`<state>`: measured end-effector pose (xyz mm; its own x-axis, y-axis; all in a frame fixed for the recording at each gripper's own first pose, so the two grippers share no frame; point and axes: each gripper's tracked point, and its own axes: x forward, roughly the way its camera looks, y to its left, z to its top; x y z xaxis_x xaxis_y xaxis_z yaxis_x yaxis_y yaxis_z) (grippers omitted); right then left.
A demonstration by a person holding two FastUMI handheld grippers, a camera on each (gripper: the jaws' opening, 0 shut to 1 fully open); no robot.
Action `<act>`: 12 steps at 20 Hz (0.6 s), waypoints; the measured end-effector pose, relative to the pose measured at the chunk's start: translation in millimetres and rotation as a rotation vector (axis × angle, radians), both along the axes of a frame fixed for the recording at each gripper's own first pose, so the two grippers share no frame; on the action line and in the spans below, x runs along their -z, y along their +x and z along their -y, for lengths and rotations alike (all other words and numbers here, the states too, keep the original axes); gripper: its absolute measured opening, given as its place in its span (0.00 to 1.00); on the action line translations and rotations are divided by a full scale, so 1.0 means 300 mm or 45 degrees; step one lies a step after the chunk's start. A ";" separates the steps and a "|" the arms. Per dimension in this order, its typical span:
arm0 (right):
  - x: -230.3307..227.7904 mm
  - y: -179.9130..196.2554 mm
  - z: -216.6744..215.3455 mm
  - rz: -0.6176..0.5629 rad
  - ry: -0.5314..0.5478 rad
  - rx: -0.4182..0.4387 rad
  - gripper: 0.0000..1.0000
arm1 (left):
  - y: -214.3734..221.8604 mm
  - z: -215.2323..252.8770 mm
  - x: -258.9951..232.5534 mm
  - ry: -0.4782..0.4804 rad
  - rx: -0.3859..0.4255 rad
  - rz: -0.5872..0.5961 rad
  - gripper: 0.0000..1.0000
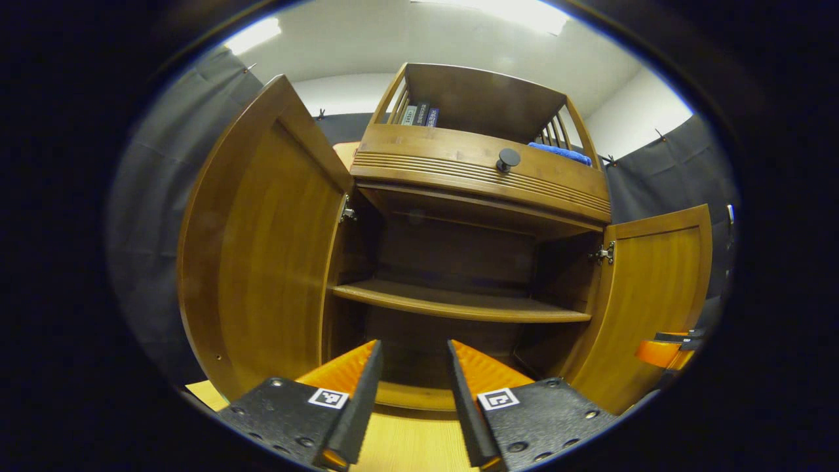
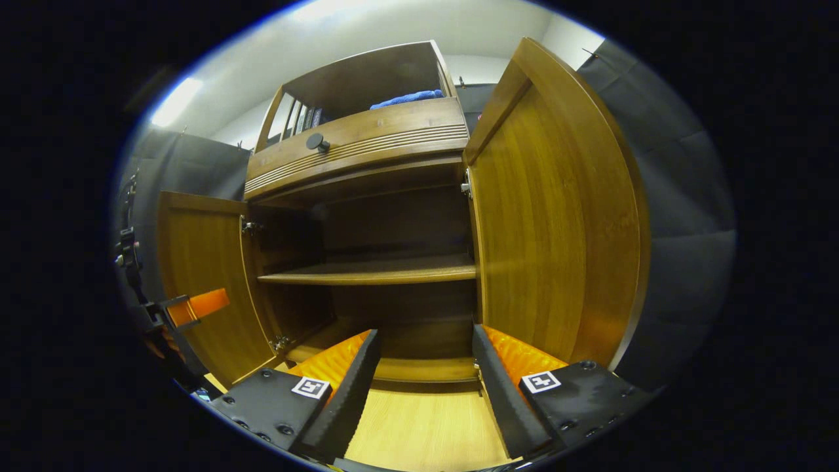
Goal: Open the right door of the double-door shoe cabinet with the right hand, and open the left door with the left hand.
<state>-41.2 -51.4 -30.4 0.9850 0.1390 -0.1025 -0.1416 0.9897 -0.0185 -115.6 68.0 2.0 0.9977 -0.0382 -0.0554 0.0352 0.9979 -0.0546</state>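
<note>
Both doors of the cabinet [image 1: 459, 275] stand swung wide, the left door [image 1: 262, 255] and the right door [image 2: 557, 216] alike, so the task looks done and what remains is only to draw back. The left hand-held gripper [image 1: 409, 406] and the right hand-held gripper [image 2: 423, 393] are both released, fingers spread, holding and touching nothing, facing the bare shelf [image 1: 459, 305].

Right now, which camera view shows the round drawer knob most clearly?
The left gripper view: the drawer knob sits near the centre, facing the camera, on the ribbed drawer front. The right gripper view shows it smaller, off to the left and at an angle.
</note>
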 end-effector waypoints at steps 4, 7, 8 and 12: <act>0.001 0.013 -0.016 -0.004 -0.002 -0.013 0.92 | -0.002 -0.010 0.015 -0.012 -0.018 -0.029 0.92; 0.003 0.024 -0.021 -0.004 -0.011 -0.012 0.92 | -0.006 -0.022 0.014 -0.018 -0.048 -0.033 0.91; 0.004 0.028 -0.027 -0.005 -0.006 -0.014 0.84 | -0.007 -0.028 0.017 -0.015 -0.056 -0.034 0.91; -0.005 0.032 -0.051 -0.001 -0.010 -0.021 0.92 | -0.014 -0.032 0.019 -0.010 -0.053 -0.036 0.91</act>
<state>-31.7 -36.1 -28.8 0.9825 0.1542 -0.1043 -0.1578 0.9871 -0.0265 -119.8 77.7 -3.8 0.9965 0.0026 -0.0832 -0.0078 0.9980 -0.0629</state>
